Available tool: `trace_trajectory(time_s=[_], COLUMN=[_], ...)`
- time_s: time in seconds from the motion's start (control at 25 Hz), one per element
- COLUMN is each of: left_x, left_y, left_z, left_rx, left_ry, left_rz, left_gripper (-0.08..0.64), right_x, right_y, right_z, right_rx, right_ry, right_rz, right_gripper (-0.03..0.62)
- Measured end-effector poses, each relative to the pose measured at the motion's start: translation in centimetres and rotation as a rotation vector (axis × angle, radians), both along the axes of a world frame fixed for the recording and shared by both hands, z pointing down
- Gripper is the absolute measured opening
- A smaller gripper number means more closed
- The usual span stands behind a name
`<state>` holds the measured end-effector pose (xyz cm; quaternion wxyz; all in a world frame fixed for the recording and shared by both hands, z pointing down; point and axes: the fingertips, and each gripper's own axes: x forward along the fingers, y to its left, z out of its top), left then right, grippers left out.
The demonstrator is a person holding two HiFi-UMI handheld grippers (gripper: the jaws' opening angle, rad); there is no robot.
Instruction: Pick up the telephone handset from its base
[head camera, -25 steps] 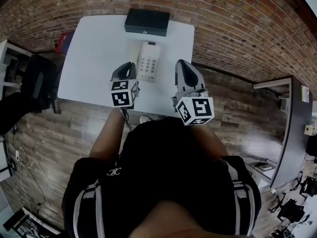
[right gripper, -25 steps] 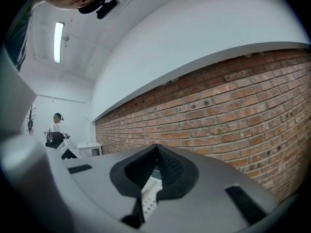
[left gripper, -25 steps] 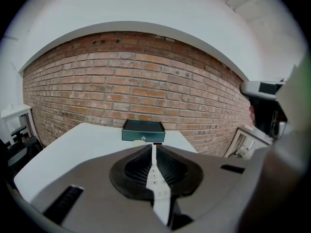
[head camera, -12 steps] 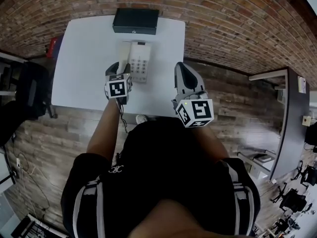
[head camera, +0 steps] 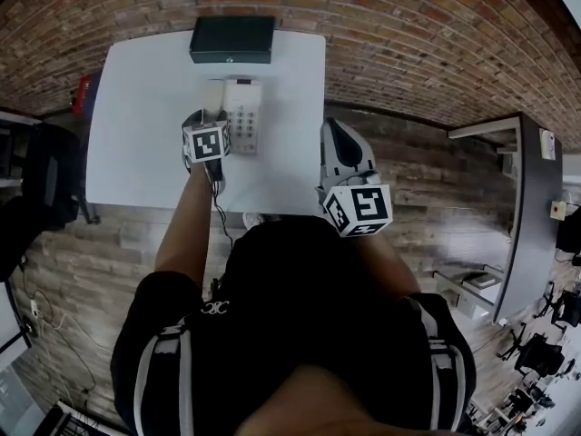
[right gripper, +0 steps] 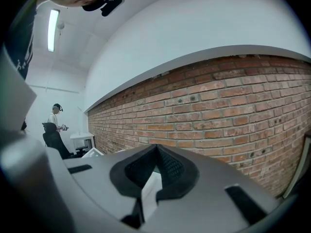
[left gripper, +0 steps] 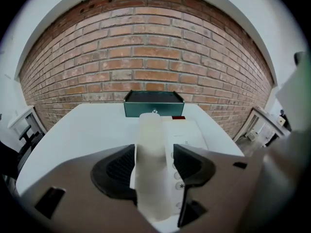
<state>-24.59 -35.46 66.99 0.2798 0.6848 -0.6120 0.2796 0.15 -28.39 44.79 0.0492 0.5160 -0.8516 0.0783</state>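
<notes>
A white telephone base (head camera: 243,116) with a keypad stands on the white table (head camera: 136,116). Its handset (head camera: 214,94) lies in the cradle along the base's left side. My left gripper (head camera: 210,118) reaches down over the handset's near end. In the left gripper view the handset (left gripper: 150,135) lies between the dark pads (left gripper: 116,171) of the left gripper (left gripper: 154,168), whose jaws have just been opening and stand wide apart. The base (left gripper: 187,135) shows to the right. My right gripper (head camera: 335,133) hangs off the table's right edge, its tips together on nothing (right gripper: 156,152).
A black box (head camera: 231,39) sits at the table's far edge against the brick wall, right behind the phone (left gripper: 153,103). A cord hangs by the table's near edge (head camera: 218,198). A person (right gripper: 54,118) stands far off in the right gripper view.
My left gripper has moved forward and down from beside the phone to the handset's near end, and its jaws have opened around it. The right gripper has barely shifted.
</notes>
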Motion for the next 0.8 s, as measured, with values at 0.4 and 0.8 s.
trace_trajectory(time_s=[0.4,0.8], left_x=[-0.5,-0.6], left_y=[-0.3,-0.1], left_z=[1.6,-0.9], left_rx=[-0.086,0.013], left_ry=[0.009,-0.012], left_rz=[-0.03,-0.002], left_gripper=[0.212,0.209], right_x=[1.1,0.8], right_y=[-1.2,-2.0], right_z=[0.4,0.1], right_rx=[-0.021,-0.012], right_ry=[-0.009,-0.027], right_rz=[-0.004,-0.022], right_gripper=[-0.002,-0.002])
